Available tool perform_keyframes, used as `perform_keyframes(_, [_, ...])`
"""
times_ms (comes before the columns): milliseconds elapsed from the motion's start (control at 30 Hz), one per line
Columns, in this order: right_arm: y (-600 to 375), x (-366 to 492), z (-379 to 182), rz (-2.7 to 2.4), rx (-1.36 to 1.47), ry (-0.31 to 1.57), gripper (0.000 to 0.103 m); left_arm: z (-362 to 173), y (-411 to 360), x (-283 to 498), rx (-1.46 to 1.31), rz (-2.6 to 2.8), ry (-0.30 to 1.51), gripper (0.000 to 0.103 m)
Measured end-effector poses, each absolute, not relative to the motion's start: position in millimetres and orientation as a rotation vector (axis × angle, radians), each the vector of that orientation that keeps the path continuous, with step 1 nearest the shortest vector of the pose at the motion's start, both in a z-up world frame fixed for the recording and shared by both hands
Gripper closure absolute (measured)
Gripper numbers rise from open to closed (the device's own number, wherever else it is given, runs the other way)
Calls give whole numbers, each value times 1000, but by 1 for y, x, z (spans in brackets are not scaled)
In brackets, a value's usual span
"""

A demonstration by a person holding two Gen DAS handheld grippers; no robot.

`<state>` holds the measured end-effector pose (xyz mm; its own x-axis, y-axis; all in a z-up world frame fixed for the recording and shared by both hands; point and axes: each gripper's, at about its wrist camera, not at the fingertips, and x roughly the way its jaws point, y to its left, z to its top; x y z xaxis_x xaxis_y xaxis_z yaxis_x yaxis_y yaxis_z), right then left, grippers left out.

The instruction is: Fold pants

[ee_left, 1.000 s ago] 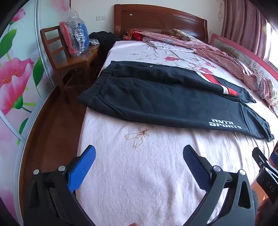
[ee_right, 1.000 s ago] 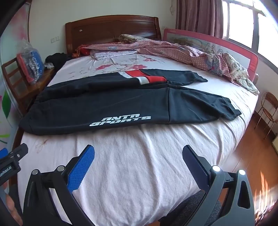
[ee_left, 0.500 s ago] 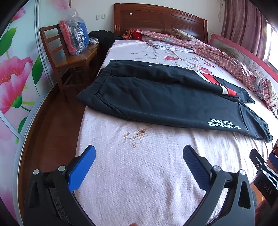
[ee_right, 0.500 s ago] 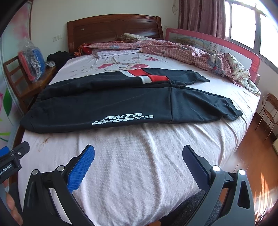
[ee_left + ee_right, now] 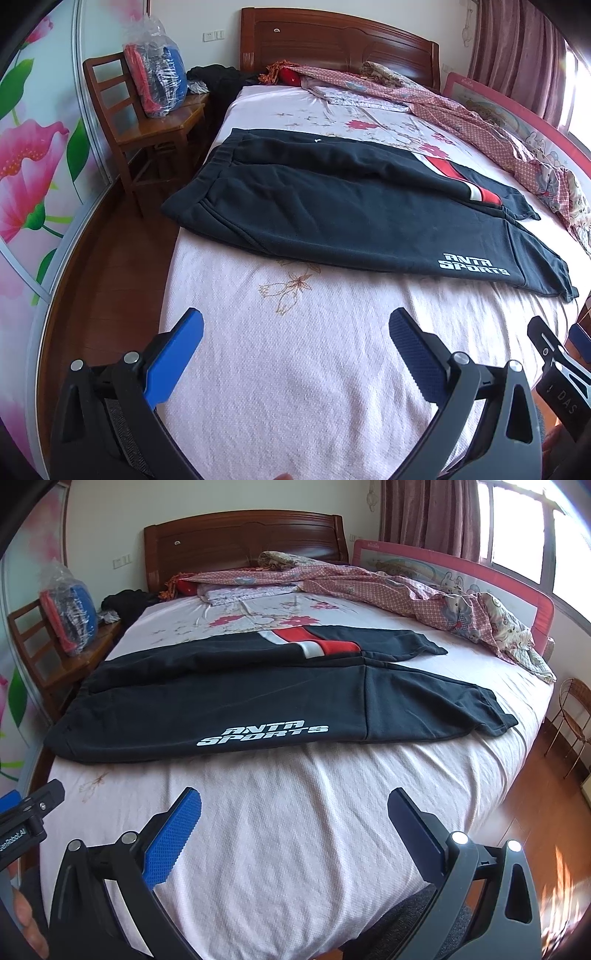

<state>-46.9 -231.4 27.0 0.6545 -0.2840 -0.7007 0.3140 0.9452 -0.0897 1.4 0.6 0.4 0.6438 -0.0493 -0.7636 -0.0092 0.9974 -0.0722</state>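
Note:
Black sweatpants with white "ANTA SPORTS" lettering and a red-and-white stripe lie flat across the pink bed, waistband at the left edge, leg cuffs to the right. They also show in the right wrist view. My left gripper is open and empty, above the sheet short of the pants, toward the waistband side. My right gripper is open and empty, above the sheet short of the pants, toward the legs.
A wooden chair with a bagged bundle stands left of the bed. A checked quilt is heaped along the far right, against a red bed rail. The headboard is at the back. A wire chair stands on the floor right.
Both grippers have moved slightly, so the pants sit a little differently in each view. The pants have not moved and both grippers stay open.

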Motion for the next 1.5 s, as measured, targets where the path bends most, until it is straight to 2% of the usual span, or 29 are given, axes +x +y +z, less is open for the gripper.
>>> perform_keyframes(867, [-231, -43, 19, -324, 45, 814, 3, -4, -1, 4, -43, 17, 893, 2])
perform_keyframes(1033, [-234, -43, 15, -315, 59, 832, 3, -6, 9, 11, -104, -40, 894, 2])
perform_keyframes(1267, [-236, -38, 6, -320, 63, 870, 3, -8, 69, 57, -573, -300, 932, 2])
perform_keyframes(1433, [-235, -37, 3, -315, 53, 879, 3, -50, 110, 93, -1189, -494, 949, 2])
perform_keyframes(1500, [-234, -35, 2, -314, 49, 887, 3, -73, 115, 101, -1345, -500, 934, 2])
